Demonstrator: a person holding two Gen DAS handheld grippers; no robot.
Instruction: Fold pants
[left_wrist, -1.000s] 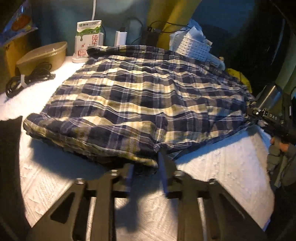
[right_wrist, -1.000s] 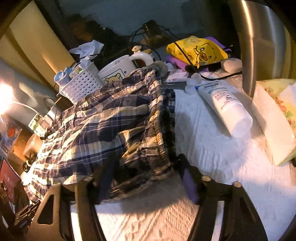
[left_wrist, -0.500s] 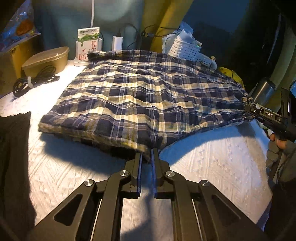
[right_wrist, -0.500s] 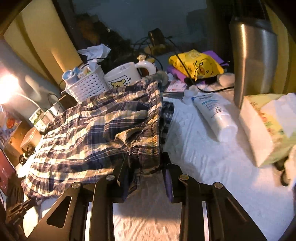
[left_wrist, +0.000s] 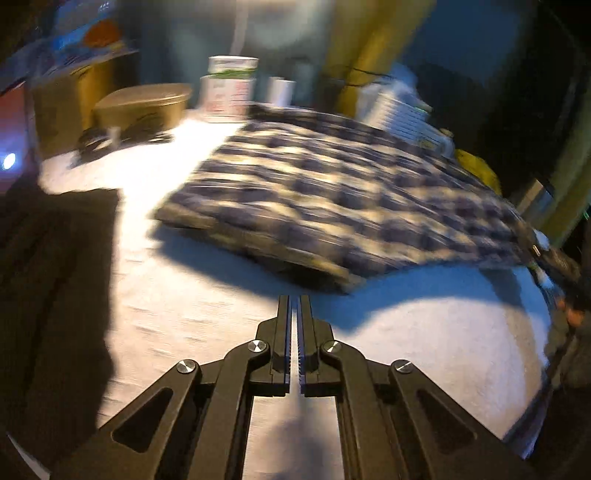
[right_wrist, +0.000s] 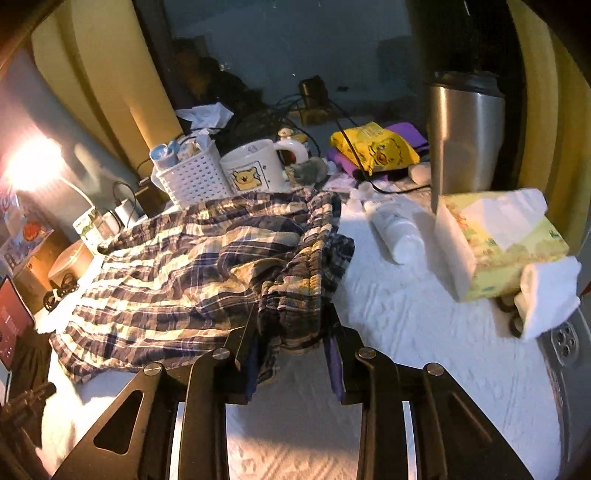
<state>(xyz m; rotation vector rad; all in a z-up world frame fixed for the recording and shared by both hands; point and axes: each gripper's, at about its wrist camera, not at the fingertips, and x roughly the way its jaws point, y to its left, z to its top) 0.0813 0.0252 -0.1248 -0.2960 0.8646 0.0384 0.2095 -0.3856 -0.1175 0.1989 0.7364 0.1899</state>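
The plaid pants (left_wrist: 332, 199) lie spread on a white textured cover (left_wrist: 207, 306); the left wrist view is motion-blurred. My left gripper (left_wrist: 294, 299) is shut and empty, just short of the pants' near hem edge. In the right wrist view the pants (right_wrist: 177, 273) are bunched at the waistband (right_wrist: 303, 273). My right gripper (right_wrist: 291, 325) has its jaws around the waistband fabric, which hangs between the fingers (right_wrist: 247, 332); a gap shows on each side of the cloth.
In the right wrist view stand a white basket (right_wrist: 192, 177), a bear mug (right_wrist: 255, 170), a lotion tube (right_wrist: 395, 229), a tissue box (right_wrist: 506, 240) and a steel tumbler (right_wrist: 465, 140). In the left wrist view sit a brown bowl (left_wrist: 144, 107), a carton (left_wrist: 229, 88) and dark cloth (left_wrist: 48, 288).
My left gripper shut, then pulled back off the hem, which dropped flat. My right gripper closed in on the waistband, then widened a little and drew back.
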